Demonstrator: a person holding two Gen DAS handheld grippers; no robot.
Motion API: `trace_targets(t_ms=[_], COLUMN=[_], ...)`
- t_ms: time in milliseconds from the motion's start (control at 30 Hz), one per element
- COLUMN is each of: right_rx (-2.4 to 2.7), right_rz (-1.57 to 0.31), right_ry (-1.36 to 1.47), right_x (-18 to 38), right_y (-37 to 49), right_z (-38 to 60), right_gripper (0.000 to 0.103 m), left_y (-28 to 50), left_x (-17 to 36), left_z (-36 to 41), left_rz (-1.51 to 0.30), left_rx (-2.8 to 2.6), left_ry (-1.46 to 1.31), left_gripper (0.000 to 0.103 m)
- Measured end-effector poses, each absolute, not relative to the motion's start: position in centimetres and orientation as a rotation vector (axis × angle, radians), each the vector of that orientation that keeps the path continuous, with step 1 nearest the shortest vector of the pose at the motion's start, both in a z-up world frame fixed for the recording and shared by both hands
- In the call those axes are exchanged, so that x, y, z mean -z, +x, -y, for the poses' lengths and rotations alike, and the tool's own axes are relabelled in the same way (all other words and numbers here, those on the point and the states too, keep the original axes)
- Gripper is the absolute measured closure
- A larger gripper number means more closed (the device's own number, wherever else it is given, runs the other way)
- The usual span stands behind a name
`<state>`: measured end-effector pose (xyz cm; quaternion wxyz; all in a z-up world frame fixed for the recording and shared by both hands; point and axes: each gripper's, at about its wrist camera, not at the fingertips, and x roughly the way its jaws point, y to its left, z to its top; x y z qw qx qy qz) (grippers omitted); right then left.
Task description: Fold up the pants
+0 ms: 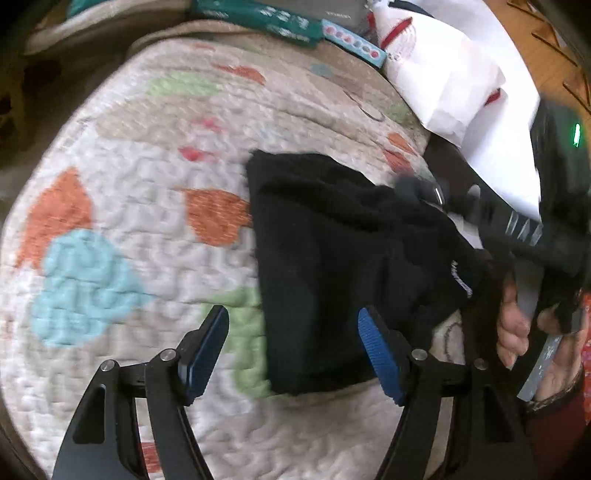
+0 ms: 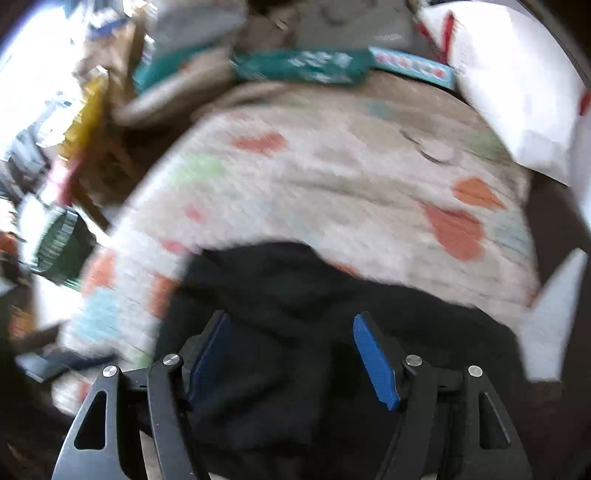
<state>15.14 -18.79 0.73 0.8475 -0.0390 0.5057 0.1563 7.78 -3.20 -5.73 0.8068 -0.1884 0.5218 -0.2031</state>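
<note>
So the black pants (image 1: 332, 266) are bunched into a rough folded block on the quilt (image 1: 129, 206), sitting right of centre in the left wrist view, on a cream quilted cover with orange, blue and green patches. There's a bit of white lettering on a dark edge at the right side of the pants, but it's way too small and smeared to read.

Left gripper (image 1: 293, 350) is spread wide with nothing in it; its right blue pad is over the near-left corner of the pants, its left pad over bare quilt. Right gripper (image 2: 291, 350) is also spread wide and empty, hovering right over the black fabric (image 2: 280, 295), which fills the near part of that view.

In the left wrist view the right-hand tool shows at the right edge with the person's hand (image 1: 517, 325) around its handle, and a small green light (image 1: 576, 134) glows above that.

Clutter along the far side: a teal package (image 1: 266, 18) with white printing, unreadable from blur, a light blue box (image 1: 354, 48) with a row of coloured dots, and a white bag (image 1: 461, 85) with red marks at the far right. The right wrist view is heavily motion blurred, so the stuff far left is just a mess of shapes.
</note>
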Motion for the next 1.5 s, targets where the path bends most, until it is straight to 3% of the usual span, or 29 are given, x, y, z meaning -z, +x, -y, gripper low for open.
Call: trace_targets(t_ms=[167, 267, 300, 333, 367, 533, 867, 933, 1100, 1167, 1300, 1500], right_rx=[-0.464, -0.477, -0.478, -0.473, -0.458, -0.472, -0.512, -0.516, -0.515, -0.474, -0.368, -0.305], right_rz=[-1.129, -1.228, -1.262, -1.304, -1.346, -1.346, -1.286, -1.286, -1.308, -1.272, -1.193, -1.261], right_ry=[-0.189, -0.211, -0.214, -0.230, -0.254, -0.223, -0.203, -0.182, -0.152, -0.048, -0.005, -0.095], right_x=[0.8, 3.8, 4.9, 6.1, 7.3, 6.9, 3.8, 4.2, 5.6, 4.3, 1.9, 4.2], right_y=[17.7, 19.8, 20.2, 20.8, 21.1, 20.9, 22.1, 22.4, 22.6, 21.9, 18.7, 12.4], right_z=[12.8, 10.3, 9.8, 9.2, 8.7, 8.0, 2.0, 0.2, 0.7, 4.1, 10.8, 13.5], right_gripper=[0.030, 0.034, 0.039, 0.057, 0.082, 0.092, 0.093, 0.091, 0.072, 0.047, 0.045, 0.049], left_y=[7.6, 7.2, 7.2, 7.2, 7.3, 7.0, 6.6, 6.6, 5.2, 4.1, 3.3, 6.5], left_x=[7.4, 7.6, 7.7, 7.8, 8.0, 7.9, 6.9, 7.4, 6.8, 5.3, 2.9, 6.2], left_z=[5.6, 6.2, 5.9, 5.5, 5.0, 4.2, -5.4, -6.7, -9.4, -10.5, -11.9, -7.3], left_rz=[-1.145, -1.128, -1.126, -1.127, -1.129, -1.113, -1.062, -1.080, -1.115, -1.082, -1.007, -1.080], left_rx=[0.432, 0.384, 0.375, 0.379, 0.386, 0.420, 0.307, 0.287, 0.284, 0.287, 0.262, 0.147], left_ry=[-0.401, -0.317, -0.307, -0.323, -0.350, -0.369, -0.473, -0.484, -0.513, -0.505, -0.507, -0.251], left_gripper=[0.032, 0.071, 0.082, 0.085, 0.087, 0.091, 0.092, 0.086, 0.067, 0.062, 0.050, 0.050])
